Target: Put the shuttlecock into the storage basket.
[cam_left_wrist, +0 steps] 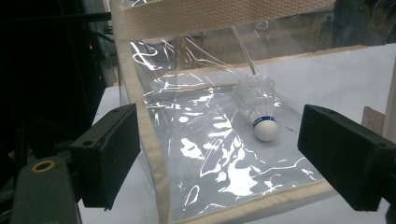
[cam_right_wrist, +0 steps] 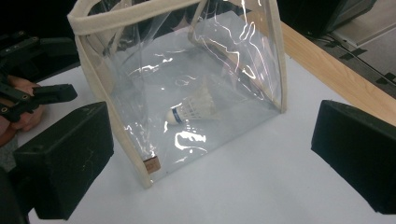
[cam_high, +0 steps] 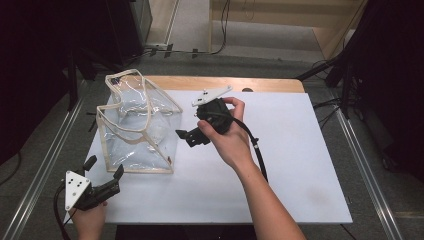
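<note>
While both grippers hang clear, the clear bag (cam_high: 139, 125) with cream edging stands on the table's (cam_high: 300, 165) left half, a white shuttlecock (cam_right_wrist: 191, 111) lying inside on its floor. Left gripper (cam_high: 105, 172), near left, and right gripper (cam_high: 186, 136), just right of the bag, both have jaws apart, empty.

Glossy clear plastic bag (cam_right_wrist: 187, 84), beige cloth trim, matt white table (cam_high: 300, 150)

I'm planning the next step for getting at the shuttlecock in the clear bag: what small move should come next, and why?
Probably bring the left gripper forward to pinch the bag by its near trim. Both grippers are open and off the bag, the right gripper beside it, and the shuttlecock lies on the bag's floor, so the bag likely needs steadying first.
</note>
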The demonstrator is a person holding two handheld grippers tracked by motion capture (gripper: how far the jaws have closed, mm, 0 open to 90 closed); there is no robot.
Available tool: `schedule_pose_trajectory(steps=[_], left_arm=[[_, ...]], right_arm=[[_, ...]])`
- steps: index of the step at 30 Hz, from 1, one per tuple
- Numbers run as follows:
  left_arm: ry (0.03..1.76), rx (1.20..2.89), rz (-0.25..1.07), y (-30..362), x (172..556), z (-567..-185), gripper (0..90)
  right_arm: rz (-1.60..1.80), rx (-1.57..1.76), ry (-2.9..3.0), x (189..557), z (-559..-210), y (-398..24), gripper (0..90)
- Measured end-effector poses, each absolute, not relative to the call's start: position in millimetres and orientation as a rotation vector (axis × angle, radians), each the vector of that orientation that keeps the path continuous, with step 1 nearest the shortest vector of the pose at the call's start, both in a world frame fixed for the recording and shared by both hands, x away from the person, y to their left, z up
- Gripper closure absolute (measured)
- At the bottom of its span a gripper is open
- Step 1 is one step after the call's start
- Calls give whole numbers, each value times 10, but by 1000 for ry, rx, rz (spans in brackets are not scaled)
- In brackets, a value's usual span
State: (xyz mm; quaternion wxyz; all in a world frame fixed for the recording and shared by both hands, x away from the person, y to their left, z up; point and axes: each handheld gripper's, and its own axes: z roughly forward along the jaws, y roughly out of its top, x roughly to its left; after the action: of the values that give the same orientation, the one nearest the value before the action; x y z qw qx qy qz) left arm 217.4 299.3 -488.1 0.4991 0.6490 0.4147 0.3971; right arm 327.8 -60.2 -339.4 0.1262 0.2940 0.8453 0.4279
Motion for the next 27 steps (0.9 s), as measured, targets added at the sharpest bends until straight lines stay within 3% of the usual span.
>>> schedule_pose_trajectory(steps=[27], left_arm=[[1003,1570,959,2996,2172,-4882,137]], right_arm=[[1285,949,2366,3131,-3713,-1162,0]])
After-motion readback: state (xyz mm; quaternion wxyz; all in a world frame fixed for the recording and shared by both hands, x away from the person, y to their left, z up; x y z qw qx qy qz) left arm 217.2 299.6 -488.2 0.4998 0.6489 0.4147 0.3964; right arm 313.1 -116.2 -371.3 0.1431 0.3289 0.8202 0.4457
